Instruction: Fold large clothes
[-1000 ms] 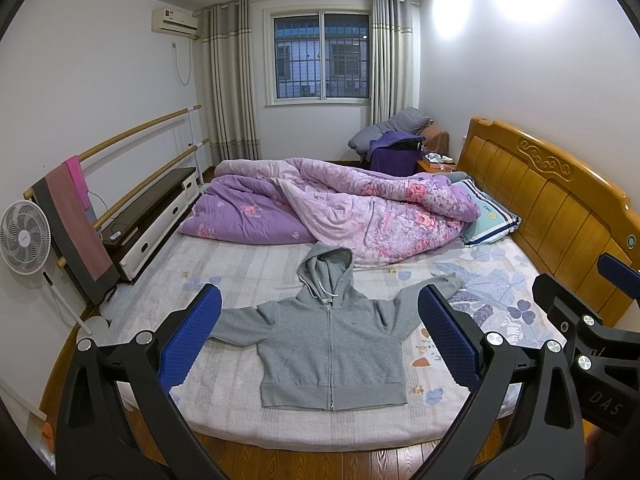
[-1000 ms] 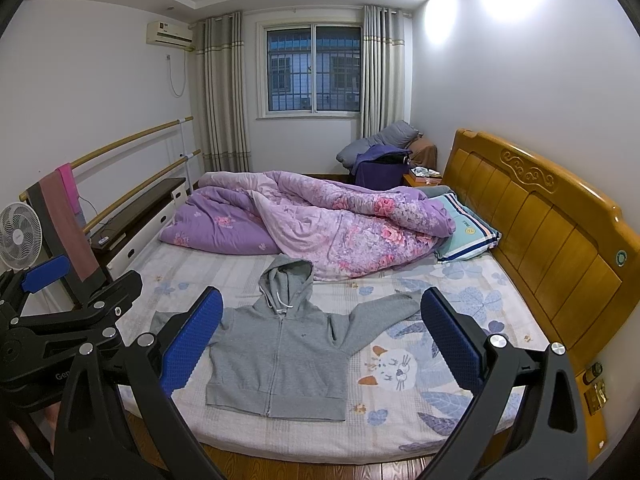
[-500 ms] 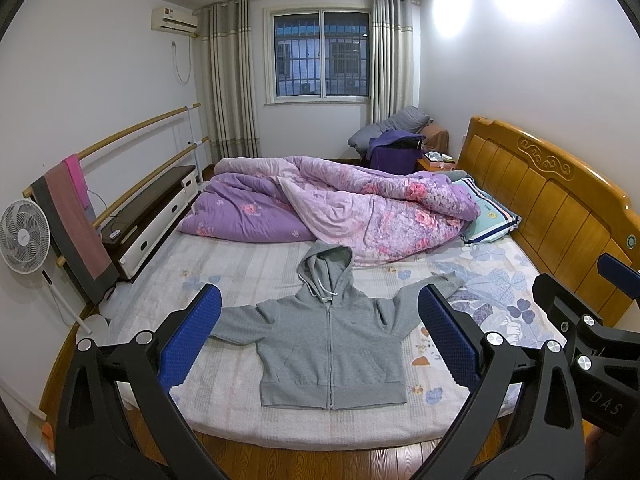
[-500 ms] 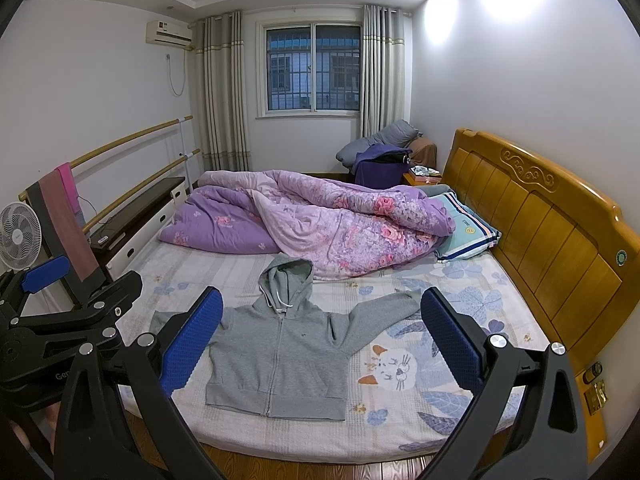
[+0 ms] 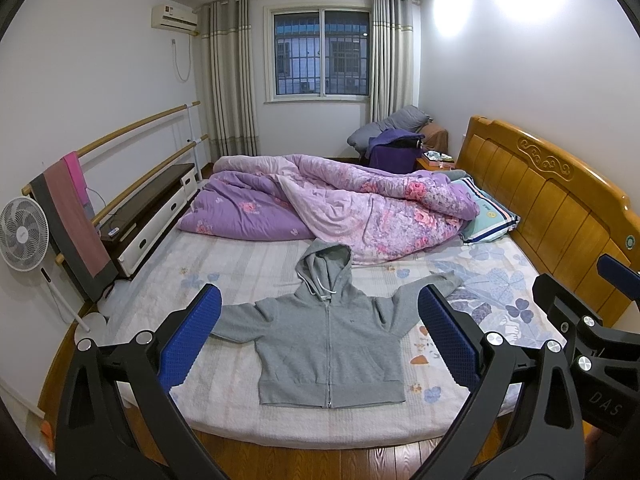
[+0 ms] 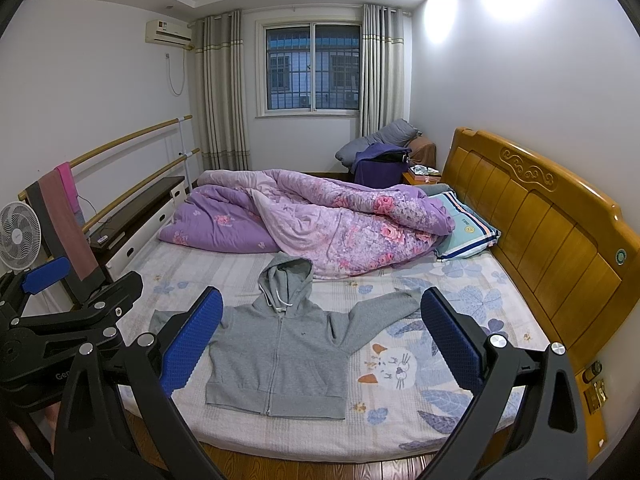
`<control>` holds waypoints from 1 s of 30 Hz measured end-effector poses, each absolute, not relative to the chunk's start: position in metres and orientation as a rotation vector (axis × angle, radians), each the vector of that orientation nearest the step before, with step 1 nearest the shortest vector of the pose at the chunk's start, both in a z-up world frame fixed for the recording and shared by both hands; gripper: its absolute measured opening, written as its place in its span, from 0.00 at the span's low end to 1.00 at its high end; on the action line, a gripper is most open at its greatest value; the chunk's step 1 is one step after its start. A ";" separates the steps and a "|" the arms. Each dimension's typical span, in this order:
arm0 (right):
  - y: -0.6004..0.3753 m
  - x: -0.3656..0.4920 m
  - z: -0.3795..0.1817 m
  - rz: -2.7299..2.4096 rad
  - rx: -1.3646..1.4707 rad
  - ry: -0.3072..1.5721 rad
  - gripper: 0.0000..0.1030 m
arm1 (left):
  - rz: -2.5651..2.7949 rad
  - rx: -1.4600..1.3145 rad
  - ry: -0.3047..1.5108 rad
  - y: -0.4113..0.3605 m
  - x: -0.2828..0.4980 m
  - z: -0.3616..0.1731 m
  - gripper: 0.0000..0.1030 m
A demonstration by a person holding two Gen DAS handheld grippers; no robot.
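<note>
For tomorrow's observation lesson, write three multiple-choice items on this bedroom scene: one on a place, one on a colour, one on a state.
1. Where does the hoodie lie?
A. on the floor
B. flat on the bed
C. over the headboard

2. What colour is the hoodie?
A. grey
B. red
C. green

3. How do the jaws of the left gripper and right gripper stand?
A. both wide apart, holding nothing
B. both closed on a sleeve
C. one closed on the hood

Answers: B, it is spread on the mattress near the foot edge; A, the fabric is plain grey; A, both blue-padded pairs stand apart above the bed.

No visible change

Both views match the earlier ones; nothing on the bed (image 5: 248, 264) has shifted.
</note>
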State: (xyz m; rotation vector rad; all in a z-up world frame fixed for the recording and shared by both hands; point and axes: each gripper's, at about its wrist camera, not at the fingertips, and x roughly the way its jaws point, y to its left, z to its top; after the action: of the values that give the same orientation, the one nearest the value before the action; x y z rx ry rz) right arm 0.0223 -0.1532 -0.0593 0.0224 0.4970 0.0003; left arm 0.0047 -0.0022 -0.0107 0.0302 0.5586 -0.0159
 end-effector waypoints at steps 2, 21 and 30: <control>-0.153 0.022 -0.059 0.001 0.023 0.496 0.93 | -0.016 0.029 0.559 -0.002 0.005 -0.011 0.96; -0.148 0.024 -0.070 0.014 0.024 0.501 0.93 | -0.008 0.025 0.560 0.000 0.005 -0.023 0.96; -0.146 0.024 -0.066 0.018 0.030 0.501 0.93 | -0.013 0.025 0.555 0.004 0.005 -0.018 0.96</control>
State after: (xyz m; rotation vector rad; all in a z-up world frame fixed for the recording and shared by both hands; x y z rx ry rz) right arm 0.0244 -0.1463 -0.0662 0.0296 0.5009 0.0178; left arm 0.0046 0.0043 -0.0176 0.0247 0.5555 -0.0129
